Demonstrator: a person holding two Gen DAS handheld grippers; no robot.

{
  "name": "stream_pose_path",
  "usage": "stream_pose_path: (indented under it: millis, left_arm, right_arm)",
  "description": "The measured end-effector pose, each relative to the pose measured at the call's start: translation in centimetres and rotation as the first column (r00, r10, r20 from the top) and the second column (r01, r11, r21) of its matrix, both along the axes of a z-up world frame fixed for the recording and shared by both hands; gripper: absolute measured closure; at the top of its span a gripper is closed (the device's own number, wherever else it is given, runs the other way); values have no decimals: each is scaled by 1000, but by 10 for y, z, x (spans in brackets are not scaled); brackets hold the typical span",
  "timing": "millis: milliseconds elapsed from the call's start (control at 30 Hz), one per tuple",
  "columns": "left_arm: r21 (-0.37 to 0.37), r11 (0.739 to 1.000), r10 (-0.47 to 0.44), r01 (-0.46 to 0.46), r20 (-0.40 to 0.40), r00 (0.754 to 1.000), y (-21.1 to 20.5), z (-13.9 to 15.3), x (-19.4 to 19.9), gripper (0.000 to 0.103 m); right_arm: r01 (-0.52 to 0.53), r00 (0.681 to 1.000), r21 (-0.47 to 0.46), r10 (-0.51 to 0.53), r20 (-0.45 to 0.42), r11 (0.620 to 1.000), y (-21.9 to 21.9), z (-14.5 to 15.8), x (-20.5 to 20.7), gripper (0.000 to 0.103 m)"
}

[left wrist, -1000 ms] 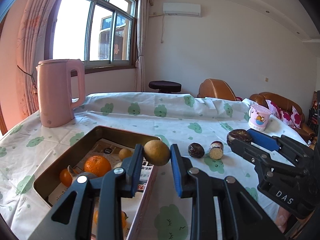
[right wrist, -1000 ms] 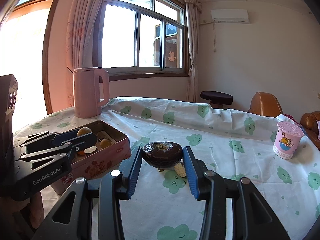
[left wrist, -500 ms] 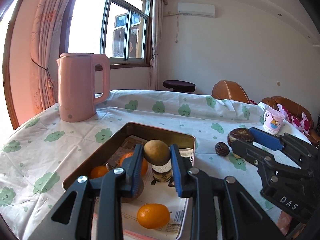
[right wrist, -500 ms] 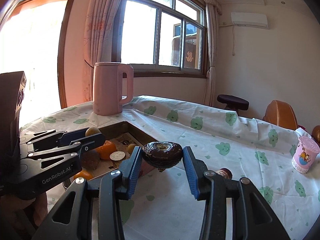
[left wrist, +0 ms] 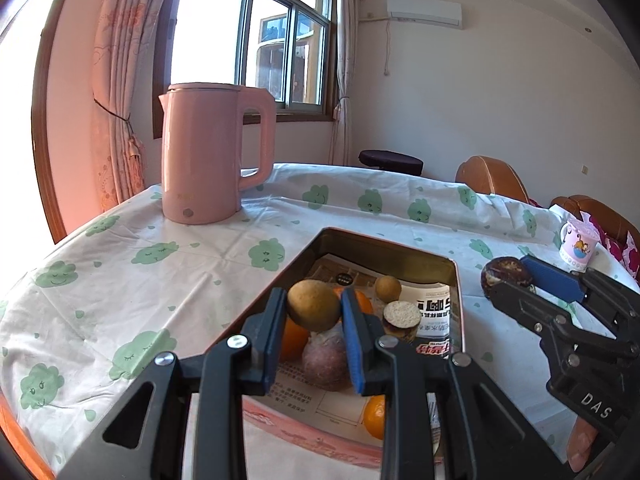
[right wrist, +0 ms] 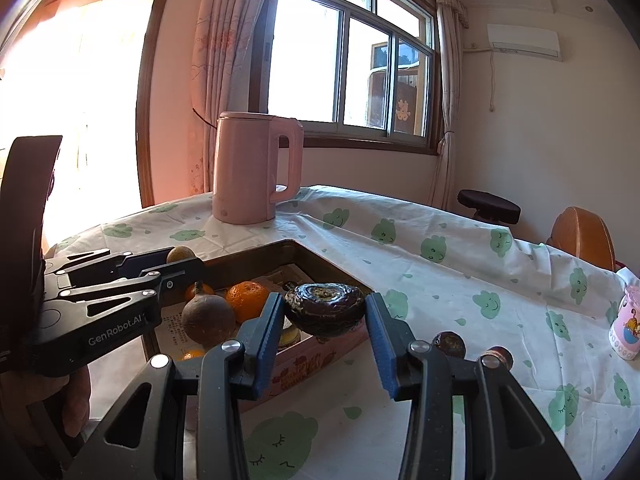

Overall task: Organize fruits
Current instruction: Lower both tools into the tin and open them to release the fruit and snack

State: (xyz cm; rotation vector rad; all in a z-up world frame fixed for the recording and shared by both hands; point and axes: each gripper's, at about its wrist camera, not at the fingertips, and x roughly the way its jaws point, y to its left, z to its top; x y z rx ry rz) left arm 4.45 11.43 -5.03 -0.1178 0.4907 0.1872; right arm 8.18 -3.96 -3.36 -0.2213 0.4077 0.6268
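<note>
Left wrist view: the left gripper point(left wrist: 314, 312) clamps a tan fruit point(left wrist: 313, 305) at lower centre, above the tin point(left wrist: 386, 245).

Right wrist view: the right gripper point(right wrist: 325, 316) clamps a dark halved fruit point(right wrist: 325, 309) at centre, over the tin's right edge.

A round tan fruit point(left wrist: 313, 305) sits clamped between the left claw's point(left wrist: 313, 320) pads, above the tin point(left wrist: 386, 246). A dark, wrinkled halved fruit point(right wrist: 325, 314) sits between the right claw's point(right wrist: 325, 326) pads.

Left claw point(left wrist: 314, 312) gripping brown fruit point(left wrist: 313, 305), above tin point(left wrist: 384, 246)
</note>
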Motion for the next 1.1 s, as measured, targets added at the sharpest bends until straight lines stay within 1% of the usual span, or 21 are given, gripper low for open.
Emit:
stream_pose_path:
  millis: [167, 300, 567, 867, 1100]
  left_arm:
    - [-5, 1000, 24, -24, -32, 999, 9, -9, 0, 74]
    - [-4, 1000, 27, -27, -39, 999, 12, -11, 0, 74]
    - [-2, 1000, 30, -30, -61, 998, 16, -15, 0, 74]
    - [-7, 1000, 16, -17, -96, 995, 16, -20, 4, 74]
    - [17, 1000, 7, -6, -110, 994, 11, -20, 6, 74]
  right_arm:
    - [-20, 1000, -4, 20, -11, 1000, 10, -4, 0, 59]
    - [-37, 999, -9, 37, -14, 999, 17, -4, -1, 59]
    - [-87, 996, -55, 85, -35, 995, 32, -9, 1, 59]
    - [-108, 991, -72, 101, -89, 992, 36, -14, 10, 59]
    - [-122, 986, -93, 111, -122, 988, 41, -18, 13, 59]
